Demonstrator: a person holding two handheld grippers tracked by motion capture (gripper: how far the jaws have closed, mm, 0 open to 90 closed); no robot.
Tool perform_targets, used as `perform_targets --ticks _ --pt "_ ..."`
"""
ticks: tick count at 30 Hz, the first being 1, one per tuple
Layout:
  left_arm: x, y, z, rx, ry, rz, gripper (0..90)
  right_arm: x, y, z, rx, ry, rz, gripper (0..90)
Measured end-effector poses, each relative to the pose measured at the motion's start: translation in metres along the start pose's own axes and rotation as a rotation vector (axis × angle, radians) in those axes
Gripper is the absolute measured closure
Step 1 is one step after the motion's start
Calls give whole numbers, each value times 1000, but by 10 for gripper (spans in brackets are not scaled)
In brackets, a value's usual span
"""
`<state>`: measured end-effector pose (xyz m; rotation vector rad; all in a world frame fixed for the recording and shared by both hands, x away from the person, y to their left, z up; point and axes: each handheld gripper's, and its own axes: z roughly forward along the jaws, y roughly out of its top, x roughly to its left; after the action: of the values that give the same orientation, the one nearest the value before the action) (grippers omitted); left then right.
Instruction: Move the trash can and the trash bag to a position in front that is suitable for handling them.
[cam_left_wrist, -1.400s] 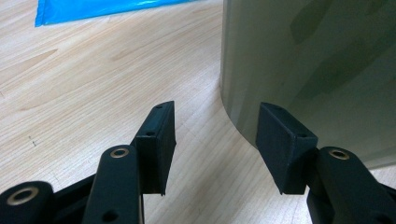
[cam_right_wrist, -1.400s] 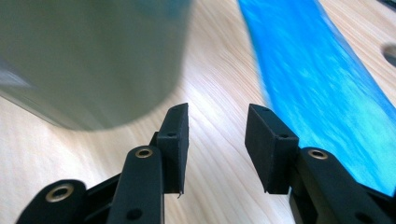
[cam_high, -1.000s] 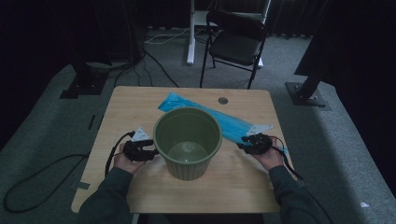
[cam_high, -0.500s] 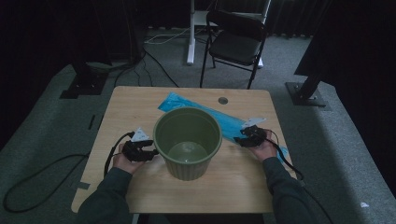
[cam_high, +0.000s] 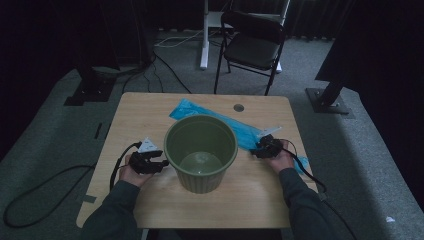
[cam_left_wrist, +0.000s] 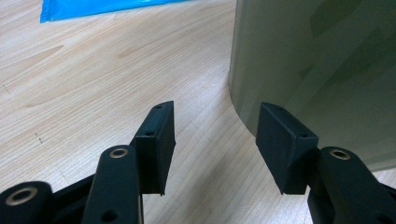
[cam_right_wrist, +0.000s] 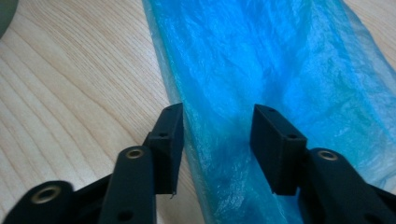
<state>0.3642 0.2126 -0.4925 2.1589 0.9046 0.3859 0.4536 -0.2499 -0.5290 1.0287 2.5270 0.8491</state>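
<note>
A green plastic bucket (cam_high: 201, 150) stands upright and empty in the middle of the wooden table (cam_high: 150, 112). Behind it and to its right lies a flat blue plastic bag (cam_high: 235, 127). My left gripper (cam_high: 159, 163) rests open at the bucket's left side; in the left gripper view its jaws (cam_left_wrist: 215, 112) are spread with the bucket wall (cam_left_wrist: 317, 65) just beyond one jaw. My right gripper (cam_high: 256, 150) sits low over the bag's right part. Its jaws (cam_right_wrist: 218, 112) have just been closing, with the bag (cam_right_wrist: 280, 56) lying between them, not pinched.
A black folding chair (cam_high: 252, 47) stands behind the table. Black stand bases (cam_high: 327, 100) and cables (cam_high: 40, 190) lie on the grey carpet. The table has a round cable hole (cam_high: 238, 107) near its far edge. Bare wood (cam_high: 240, 200) lies in front of the bucket.
My right gripper has shifted a little left along the blue bag, toward the bucket, and lower. The left gripper and the bucket have stayed put.
</note>
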Motion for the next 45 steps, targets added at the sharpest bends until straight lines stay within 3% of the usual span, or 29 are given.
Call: perform_targets --ticks 2,9,15,28,37,45 --pt "0 0 0 0 0 0 471 -1 0 0 0 5 2 578" --pt "-1 0 1 5 6 7 471 -2 -1 -2 6 23 15 786" --pt "-1 1 1 4 8 8 471 -1 -5 -5 12 38 12 871" --pt "-2 3 3 5 5 20 471 6 -18 -22 23 63 -10 895" --pt "-2 3 2 0 7 19 471 17 -31 -34 86 64 -81 895" --pt "-2 3 3 4 9 19 471 25 -37 -39 91 70 -102 895"
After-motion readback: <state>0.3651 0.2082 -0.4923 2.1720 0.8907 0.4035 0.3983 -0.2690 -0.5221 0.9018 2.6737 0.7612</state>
